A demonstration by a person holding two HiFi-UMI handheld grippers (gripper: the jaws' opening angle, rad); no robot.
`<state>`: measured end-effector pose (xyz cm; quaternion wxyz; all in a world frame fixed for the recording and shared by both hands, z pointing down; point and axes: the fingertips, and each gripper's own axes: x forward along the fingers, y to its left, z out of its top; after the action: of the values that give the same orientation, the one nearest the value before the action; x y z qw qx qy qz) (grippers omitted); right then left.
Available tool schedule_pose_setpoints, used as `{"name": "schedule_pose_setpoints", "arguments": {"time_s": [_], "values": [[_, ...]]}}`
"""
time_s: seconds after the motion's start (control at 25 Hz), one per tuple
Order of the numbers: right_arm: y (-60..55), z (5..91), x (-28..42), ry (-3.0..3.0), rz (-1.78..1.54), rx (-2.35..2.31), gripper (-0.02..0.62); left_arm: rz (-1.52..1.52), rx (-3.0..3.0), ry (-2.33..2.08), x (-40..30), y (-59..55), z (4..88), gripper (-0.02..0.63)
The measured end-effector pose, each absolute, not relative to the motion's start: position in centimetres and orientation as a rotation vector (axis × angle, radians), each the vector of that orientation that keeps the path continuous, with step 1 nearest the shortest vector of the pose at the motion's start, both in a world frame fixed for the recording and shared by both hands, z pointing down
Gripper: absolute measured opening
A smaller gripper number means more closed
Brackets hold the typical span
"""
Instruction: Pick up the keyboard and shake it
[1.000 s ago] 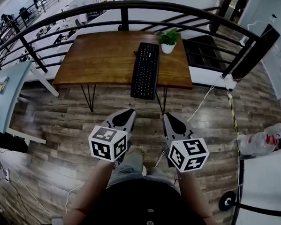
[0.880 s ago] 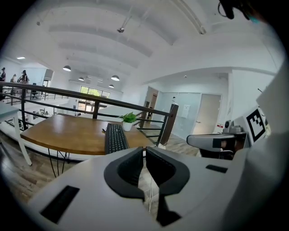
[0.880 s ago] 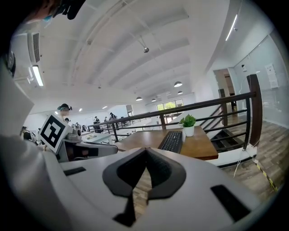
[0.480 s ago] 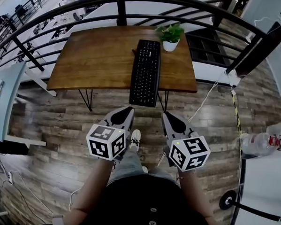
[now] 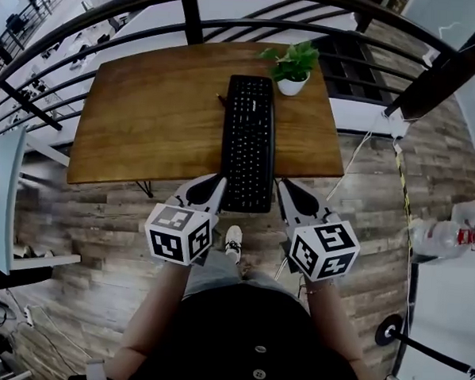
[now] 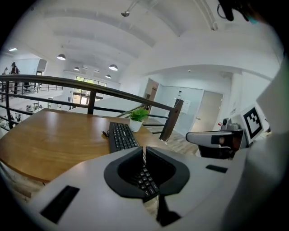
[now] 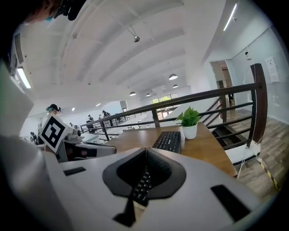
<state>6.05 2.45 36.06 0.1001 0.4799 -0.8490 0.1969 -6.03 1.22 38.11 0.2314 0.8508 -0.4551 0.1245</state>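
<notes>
Long black plastic keyboard [image 5: 249, 142] lies flat on the brown wooden table [image 5: 146, 117], lengthwise away from the person, with its near end hanging past the table's near edge. The grey left gripper [image 5: 214, 182] and grey right gripper [image 5: 288, 188] sit either side of that overhanging end. Both have their jaws pressed together with nothing between them, and in both gripper views the keyboard shows beyond the tips, not in them. Main risk: the jaws are closed, so going in like this probably just bumps the board, which either skids up the table or tips off the edge it already overhangs. They need to open first. Second risk: gripping only the near end leaves most of the length unsupported, so the far end likely sags or twists out of the pads once shaking starts. The keycaps give under pressure too, so the grip is probably mushy. Third: the small white pot with the green plant [image 5: 291, 85] stands just beside the keyboard's far right corner, and lifting or swinging that end could knock it over. There is also a small dark bit at the far left corner [image 5: 221, 99], maybe a cable, can't tell, and it could snag or drag. The dark metal railing [image 5: 191, 20] runs behind the table, so a big shake could clip it.
</notes>
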Motion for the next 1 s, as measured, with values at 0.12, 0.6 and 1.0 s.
{"name": "schedule_pose_setpoints", "arguments": {"time_s": [0.12,0.6,1.0], "values": [[-0.6,36.4,5.6,-2.488,0.596,1.448,0.028,0.361,2.339,-1.211,-6.4,-1.6,38.6,0.031],[-5.6,37.9,5.6,-2.409,0.673,1.503,0.028,0.399,2.315,-1.051,-5.6,-5.0,40.9,0.031],[-7.3,38.7,5.8,-2.396,0.698,1.460,0.028,0.408,2.250,-1.059,-6.4,-5.6,42.7,0.031]]}}
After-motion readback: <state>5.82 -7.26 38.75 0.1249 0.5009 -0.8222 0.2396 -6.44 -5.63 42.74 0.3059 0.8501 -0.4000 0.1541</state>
